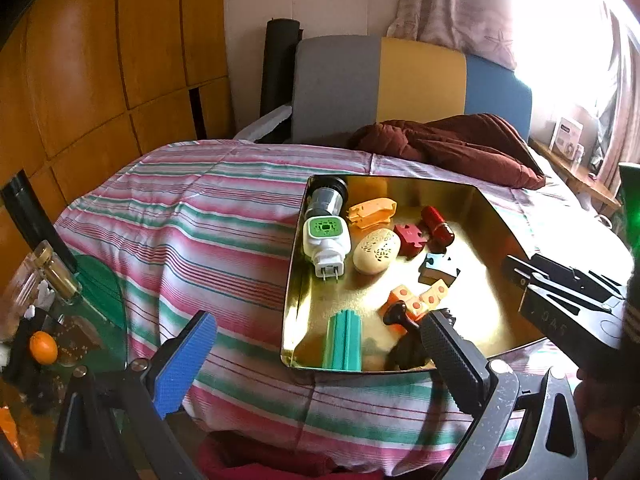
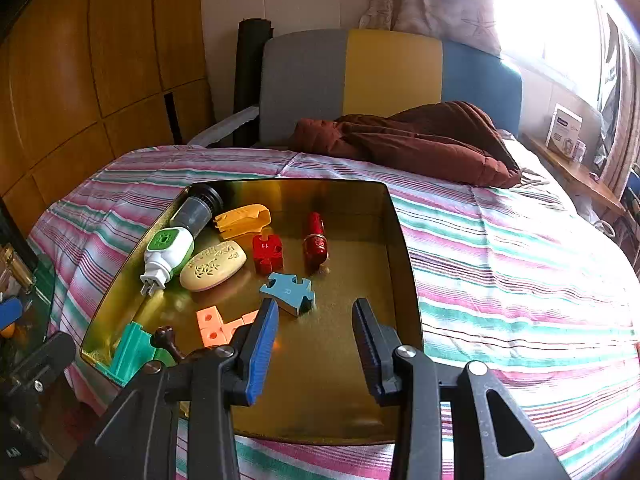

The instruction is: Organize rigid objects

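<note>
Gold tray (image 2: 404, 240) holding two puzzle pieces (image 2: 289, 288), one lipstick (image 2: 316, 240), both tools (image 2: 316, 344) apart, empty.

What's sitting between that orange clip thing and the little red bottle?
A red puzzle-shaped block sits between the orange clip and red bottle, clearest in the right wrist view.

Striped bed (image 2: 500, 264) carries gold tray (image 2: 404, 240), brown quilt (image 2: 420, 140) near headboard.

A brown quilt (image 2: 412, 142) lies upper centre on the striped bedcover (image 2: 520, 280); lower left, perhaps an orange (image 1: 43, 346).
</note>
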A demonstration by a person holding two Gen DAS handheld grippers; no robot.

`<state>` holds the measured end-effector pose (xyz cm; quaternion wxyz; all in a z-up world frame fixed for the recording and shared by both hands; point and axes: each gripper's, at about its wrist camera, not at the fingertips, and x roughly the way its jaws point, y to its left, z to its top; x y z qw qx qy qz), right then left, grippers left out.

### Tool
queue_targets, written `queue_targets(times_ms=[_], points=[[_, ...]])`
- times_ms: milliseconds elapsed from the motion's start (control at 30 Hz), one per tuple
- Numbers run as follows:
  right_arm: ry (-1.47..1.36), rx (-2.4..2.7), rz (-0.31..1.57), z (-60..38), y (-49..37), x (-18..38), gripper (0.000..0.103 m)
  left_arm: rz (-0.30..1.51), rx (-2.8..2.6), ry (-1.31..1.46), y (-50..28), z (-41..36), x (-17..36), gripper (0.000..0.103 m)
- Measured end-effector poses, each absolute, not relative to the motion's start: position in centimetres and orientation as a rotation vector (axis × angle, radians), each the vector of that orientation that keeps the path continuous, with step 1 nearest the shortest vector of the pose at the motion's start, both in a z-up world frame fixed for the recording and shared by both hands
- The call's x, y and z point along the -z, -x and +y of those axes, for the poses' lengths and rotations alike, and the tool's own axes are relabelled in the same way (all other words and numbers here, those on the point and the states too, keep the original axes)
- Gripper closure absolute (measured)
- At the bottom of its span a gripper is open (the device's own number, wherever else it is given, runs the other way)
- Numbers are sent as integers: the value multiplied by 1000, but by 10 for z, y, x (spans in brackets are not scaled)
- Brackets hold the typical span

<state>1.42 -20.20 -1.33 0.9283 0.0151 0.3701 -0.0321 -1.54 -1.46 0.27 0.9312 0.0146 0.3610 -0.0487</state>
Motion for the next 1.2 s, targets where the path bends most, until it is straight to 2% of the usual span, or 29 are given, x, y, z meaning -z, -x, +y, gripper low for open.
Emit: queue_targets(times_ms=[1200], points=[[9, 50, 757, -182, -16, 13, 65, 721, 54, -20, 18, -4, 2, 0]])
